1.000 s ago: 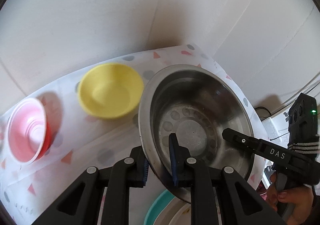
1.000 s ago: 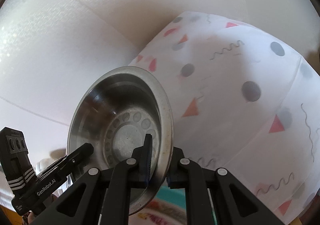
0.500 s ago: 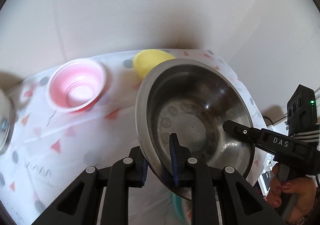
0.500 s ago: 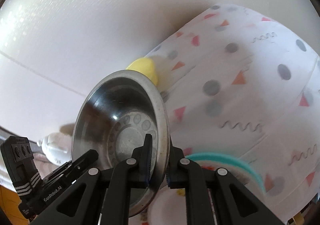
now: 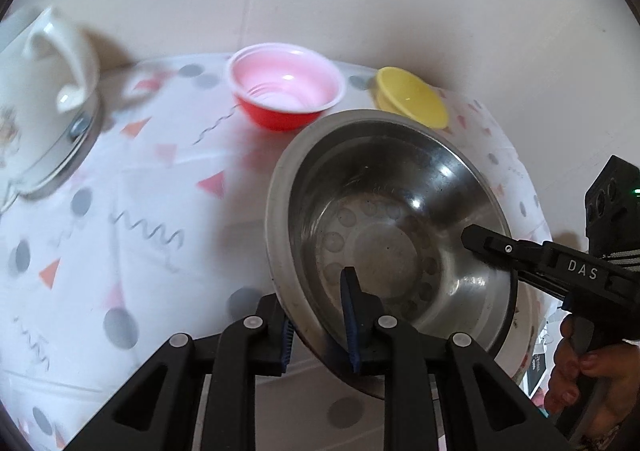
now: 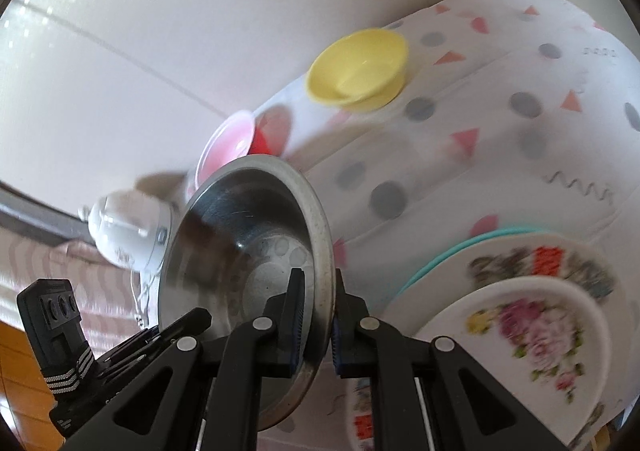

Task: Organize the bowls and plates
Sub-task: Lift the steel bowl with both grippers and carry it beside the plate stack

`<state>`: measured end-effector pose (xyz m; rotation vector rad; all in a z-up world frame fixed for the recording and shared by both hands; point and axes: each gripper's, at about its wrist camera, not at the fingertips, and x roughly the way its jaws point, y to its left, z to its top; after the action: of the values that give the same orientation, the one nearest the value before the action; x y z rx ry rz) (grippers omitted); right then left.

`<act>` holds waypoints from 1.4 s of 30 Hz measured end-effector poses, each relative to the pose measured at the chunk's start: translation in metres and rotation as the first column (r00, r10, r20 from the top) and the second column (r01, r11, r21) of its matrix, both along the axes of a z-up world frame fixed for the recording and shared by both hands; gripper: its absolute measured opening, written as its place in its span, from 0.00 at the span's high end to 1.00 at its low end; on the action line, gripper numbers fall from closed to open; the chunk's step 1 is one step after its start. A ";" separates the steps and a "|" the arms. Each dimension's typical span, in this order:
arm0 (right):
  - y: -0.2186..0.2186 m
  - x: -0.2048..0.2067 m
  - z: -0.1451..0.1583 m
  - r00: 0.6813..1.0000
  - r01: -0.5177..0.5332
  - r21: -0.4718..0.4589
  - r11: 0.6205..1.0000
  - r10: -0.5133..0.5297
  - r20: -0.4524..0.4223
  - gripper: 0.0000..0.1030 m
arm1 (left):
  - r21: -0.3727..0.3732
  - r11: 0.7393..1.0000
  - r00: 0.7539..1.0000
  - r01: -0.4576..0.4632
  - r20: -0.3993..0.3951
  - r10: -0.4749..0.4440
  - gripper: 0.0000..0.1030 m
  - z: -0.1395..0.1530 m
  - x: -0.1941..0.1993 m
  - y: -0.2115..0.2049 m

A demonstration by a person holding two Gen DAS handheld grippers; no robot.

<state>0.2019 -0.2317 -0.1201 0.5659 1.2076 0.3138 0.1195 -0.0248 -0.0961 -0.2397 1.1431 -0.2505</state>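
So the steel bowl (image 5: 384, 235) is pinched by its rim from two sides and carried above the patterned tablecloth (image 5: 132, 187): the left gripper (image 5: 318, 325) is clamped on the near rim, one pad inside and one outside, and the right gripper (image 6: 314, 325) is squeezed almost fully closed on the opposite rim. The left jaws have just been easing open a touch, with the rim between them, so that grip should be watched. For the step to be done well, both grips are best kept level with each other so the bowl isn't twisted or dropped, and it probably should be set down flat beside or nested with the other bowls, not released early. Just right of the right gripper, a stack of plates (image 6: 532, 315) is seen: two floral ones plus a teal edge underneath, so three are counted, though more may be hidden. Farther ahead, one red bowl (image 5: 286, 91) and one yellow bowl (image 5: 412, 103) are sat near the wall. Off left, one white pot (image 5: 36, 91) is seen.
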 end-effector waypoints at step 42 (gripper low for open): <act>0.025 -0.018 -0.006 0.992 -0.106 -0.080 0.991 0.101 -0.070 0.80 | 0.072 0.997 0.996 -0.024 -0.081 0.029 0.77 -0.037 -0.034 0.018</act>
<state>0.1843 -0.2068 -0.1264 0.4444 1.3099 0.3328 0.0856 -0.0073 -0.1331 -0.2035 1.2267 -0.1775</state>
